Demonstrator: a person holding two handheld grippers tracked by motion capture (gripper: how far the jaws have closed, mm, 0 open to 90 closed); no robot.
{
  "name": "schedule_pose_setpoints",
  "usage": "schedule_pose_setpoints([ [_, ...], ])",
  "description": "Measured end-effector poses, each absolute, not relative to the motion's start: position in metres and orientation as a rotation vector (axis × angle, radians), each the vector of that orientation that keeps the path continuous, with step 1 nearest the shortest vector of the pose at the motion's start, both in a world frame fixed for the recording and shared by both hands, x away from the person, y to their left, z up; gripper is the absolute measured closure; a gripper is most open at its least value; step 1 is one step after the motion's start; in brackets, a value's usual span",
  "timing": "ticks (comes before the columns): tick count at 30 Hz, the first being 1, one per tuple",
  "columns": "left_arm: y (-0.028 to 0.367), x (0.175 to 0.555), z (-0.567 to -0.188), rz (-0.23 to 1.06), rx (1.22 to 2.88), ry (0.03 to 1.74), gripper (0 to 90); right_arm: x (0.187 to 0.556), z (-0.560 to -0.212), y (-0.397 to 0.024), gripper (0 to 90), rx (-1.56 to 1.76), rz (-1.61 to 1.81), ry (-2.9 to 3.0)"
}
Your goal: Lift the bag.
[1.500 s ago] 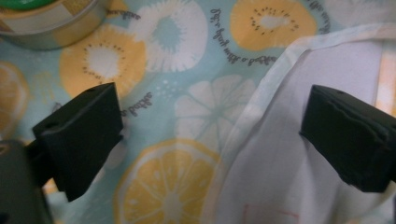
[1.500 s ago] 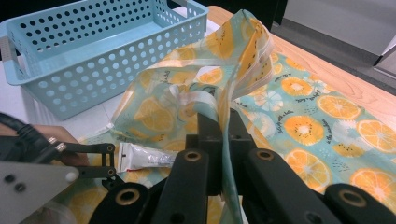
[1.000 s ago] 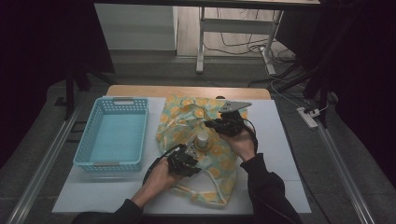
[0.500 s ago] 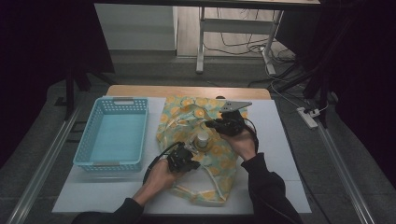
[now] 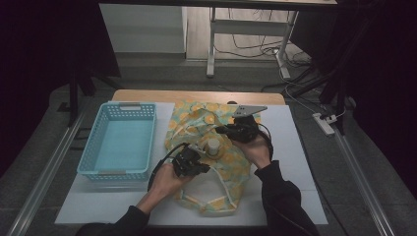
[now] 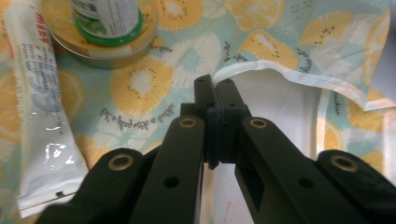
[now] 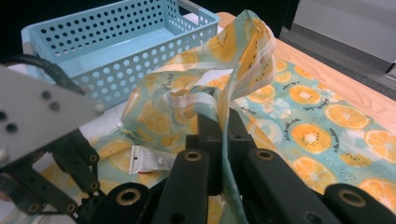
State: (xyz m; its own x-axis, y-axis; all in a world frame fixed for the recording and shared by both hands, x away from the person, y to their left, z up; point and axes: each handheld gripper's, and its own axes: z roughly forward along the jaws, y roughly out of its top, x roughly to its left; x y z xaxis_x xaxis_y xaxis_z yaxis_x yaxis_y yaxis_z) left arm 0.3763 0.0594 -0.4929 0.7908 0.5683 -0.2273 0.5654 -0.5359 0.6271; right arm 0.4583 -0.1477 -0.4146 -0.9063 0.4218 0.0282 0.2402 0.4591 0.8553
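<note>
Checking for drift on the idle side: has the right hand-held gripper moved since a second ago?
No. In the high view the right hand-held gripper sits at the same spot relative to the blue basket, jaws shut on a fold of the fruit-print cloth.

blue basket, white mat, wooden table

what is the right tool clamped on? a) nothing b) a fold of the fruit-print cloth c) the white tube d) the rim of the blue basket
b: in the right gripper view the right tool has its jaws closed on a raised fold of the fruit-print cloth, with the blue basket standing apart behind it.
</note>
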Motion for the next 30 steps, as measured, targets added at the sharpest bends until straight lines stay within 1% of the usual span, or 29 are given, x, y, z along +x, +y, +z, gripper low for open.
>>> schedule_pose_setpoints([
  [6,0.066,0.378,-0.479,0.02,2.232,0.84,90.0,0.457,-0.41,-0.148,89.5,0.581,1.439,2.523],
  [16,0.08,0.384,-0.458,0.001,2.159,0.846,90.0,0.454,-0.402,-0.146,89.6,0.562,1.433,2.533],
  [30,0.093,0.392,-0.411,0.055,2.084,0.813,90.0,0.449,-0.379,-0.146,89.6,0.523,1.433,2.522],
])
